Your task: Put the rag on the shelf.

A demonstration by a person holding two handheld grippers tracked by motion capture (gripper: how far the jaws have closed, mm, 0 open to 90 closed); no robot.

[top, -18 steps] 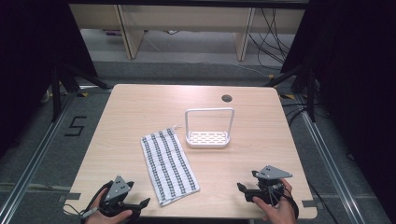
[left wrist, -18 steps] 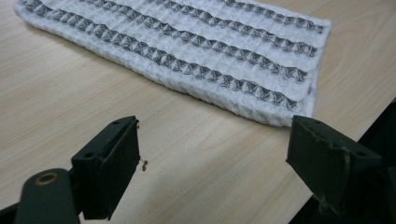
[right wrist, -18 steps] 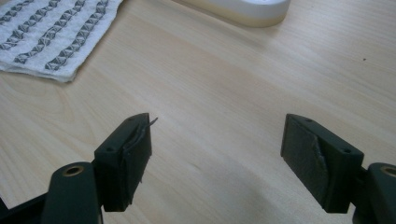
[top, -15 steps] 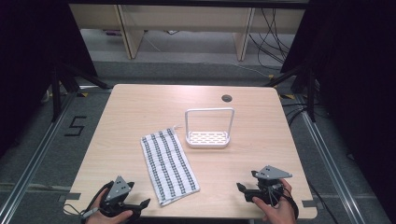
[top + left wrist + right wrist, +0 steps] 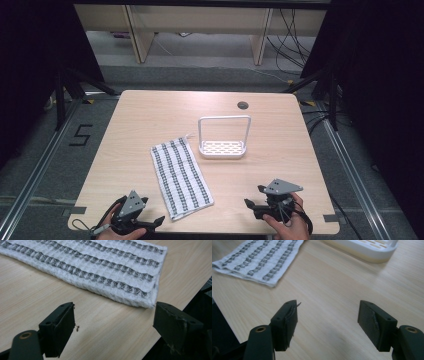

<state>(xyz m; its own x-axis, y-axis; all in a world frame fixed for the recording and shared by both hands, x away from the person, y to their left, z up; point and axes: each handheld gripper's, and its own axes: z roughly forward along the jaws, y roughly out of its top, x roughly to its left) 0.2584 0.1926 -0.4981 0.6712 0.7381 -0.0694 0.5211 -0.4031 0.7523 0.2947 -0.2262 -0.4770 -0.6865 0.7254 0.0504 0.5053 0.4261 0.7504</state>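
A white towel with dark stripes (image 5: 181, 177) lies folded flat on the wooden table (image 5: 150, 120), left of centre. Beyond it stands a white slotted tray with a tall hoop handle (image 5: 222, 149). My left gripper (image 5: 150, 221) rests at the table's front left edge, open, with the towel's near corner (image 5: 100, 267) just past its empty jaws (image 5: 113, 320). At the front right, a hand holds my right gripper (image 5: 252, 207), also open and empty (image 5: 328, 317). It points toward the towel (image 5: 262, 260) and the tray (image 5: 364, 248).
A round cable hole (image 5: 243, 105) sits near the table's far edge. Bare wood lies between the grippers and right of the tray. The table's front edge is right beneath both hands, and dark frames and cables stand beyond the far side.
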